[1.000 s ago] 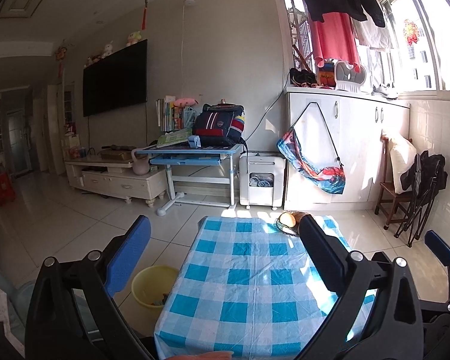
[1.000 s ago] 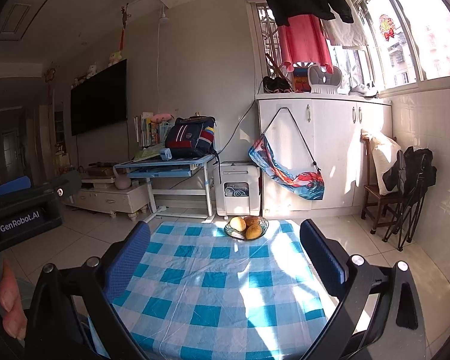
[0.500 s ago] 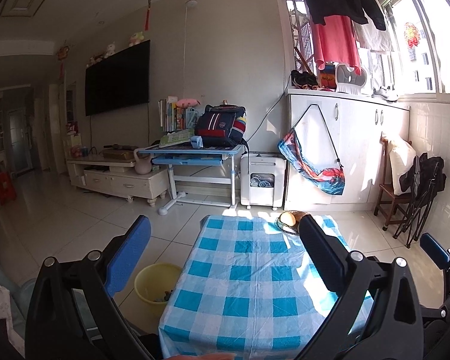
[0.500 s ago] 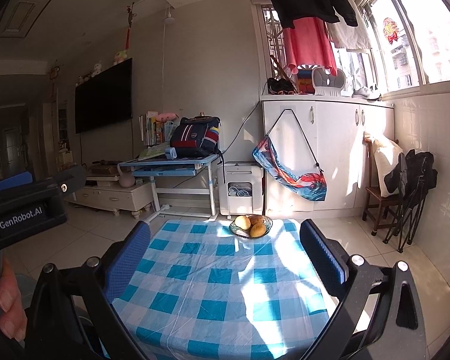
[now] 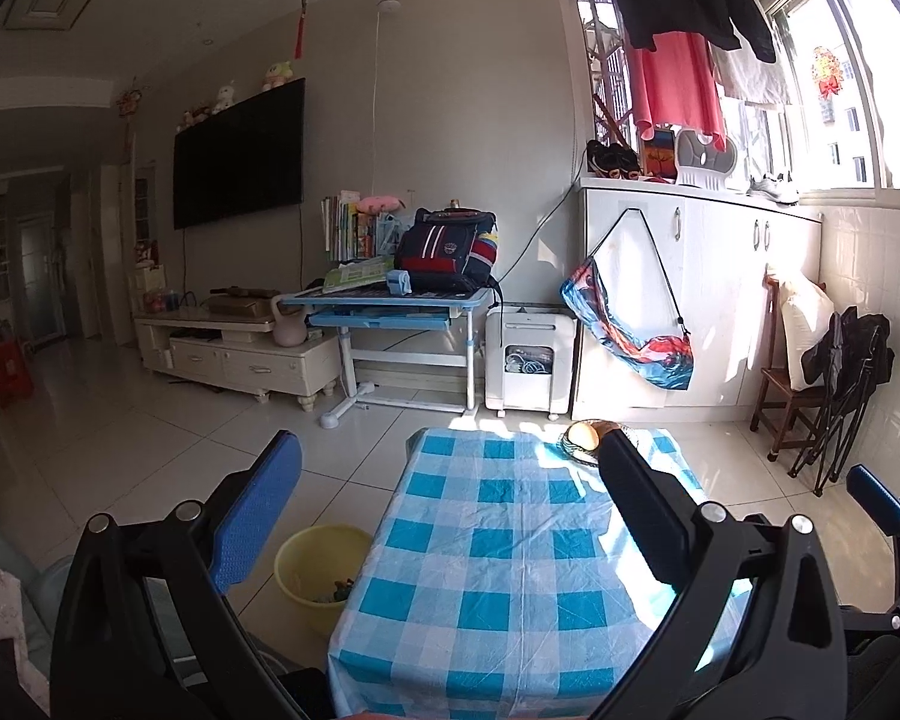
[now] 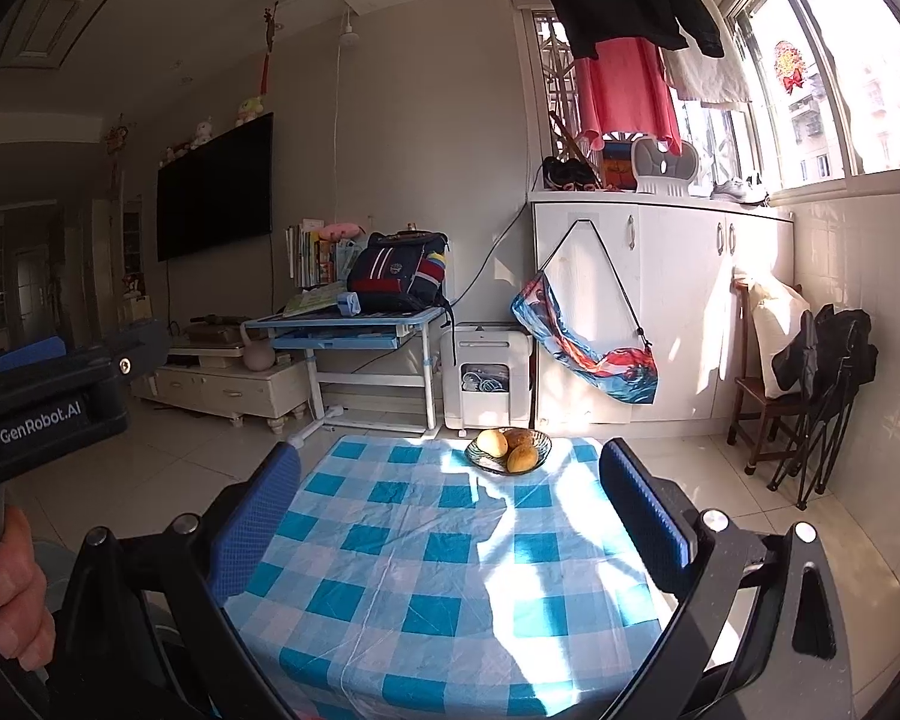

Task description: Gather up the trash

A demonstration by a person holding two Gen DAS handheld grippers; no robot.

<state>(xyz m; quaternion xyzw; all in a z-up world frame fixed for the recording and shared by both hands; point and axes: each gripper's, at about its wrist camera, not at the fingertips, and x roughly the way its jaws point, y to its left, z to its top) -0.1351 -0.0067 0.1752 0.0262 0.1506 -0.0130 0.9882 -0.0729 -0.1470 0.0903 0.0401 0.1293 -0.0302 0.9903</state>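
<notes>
A yellow bin [image 5: 321, 573] stands on the floor left of the table, with some trash inside. The table has a blue and white checked cloth [image 5: 510, 552], also in the right wrist view [image 6: 450, 546]. No loose trash shows on the cloth. My left gripper [image 5: 450, 516] is open and empty, held above the table's near left part. My right gripper [image 6: 450, 510] is open and empty above the table's near end. The right gripper's blue tip [image 5: 876, 495] shows at the right of the left wrist view.
A bowl of fruit [image 6: 509, 450] sits at the table's far end, partly hidden behind my finger in the left wrist view [image 5: 582, 438]. Beyond stand a blue desk [image 5: 390, 306], a white appliance [image 5: 531, 360], white cabinets [image 5: 690, 300] and a chair with folded gear [image 5: 822, 384].
Both grippers have drawn back and risen slightly; the table looks a little farther and the yellow bin shows more fully. Both stay open and empty.
</notes>
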